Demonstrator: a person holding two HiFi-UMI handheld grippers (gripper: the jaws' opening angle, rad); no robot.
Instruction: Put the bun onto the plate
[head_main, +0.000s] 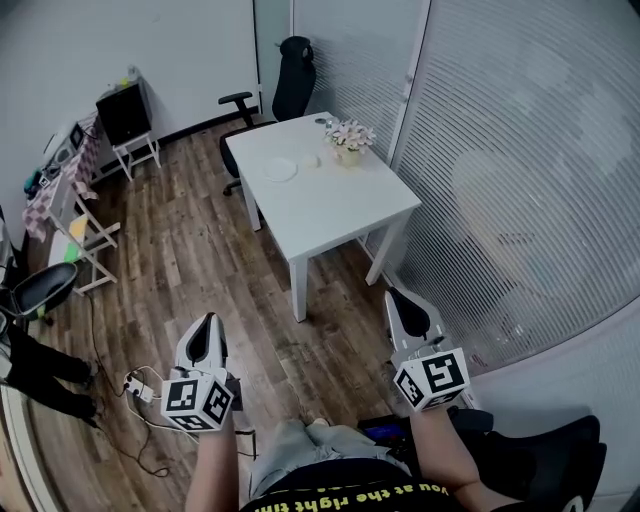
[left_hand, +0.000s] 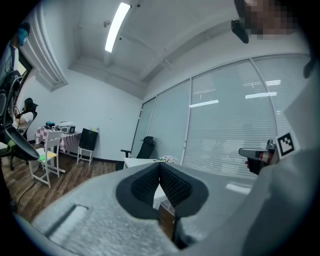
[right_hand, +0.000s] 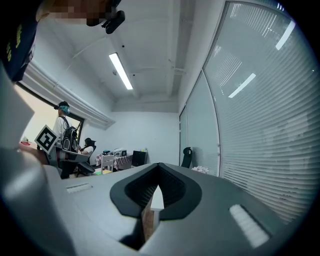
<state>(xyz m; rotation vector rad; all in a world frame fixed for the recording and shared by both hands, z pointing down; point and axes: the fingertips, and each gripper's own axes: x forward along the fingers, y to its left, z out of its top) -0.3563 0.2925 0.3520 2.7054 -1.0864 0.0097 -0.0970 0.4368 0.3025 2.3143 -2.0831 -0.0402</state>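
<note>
Facing the table from well back: left tongs and right tongs both pinched shut, empty. Bun, a small pale lump, lies far ahead, just right of plate; right tongs likely nearer.

Yellow lettering runs upside down across the person's black shirt at the bottom edge of the head view. The legible part reads "you as the right tim" before the frame cuts it off. The marker cube on the left gripper and its twin on the right gripper carry black-and-white square codes.
</note>
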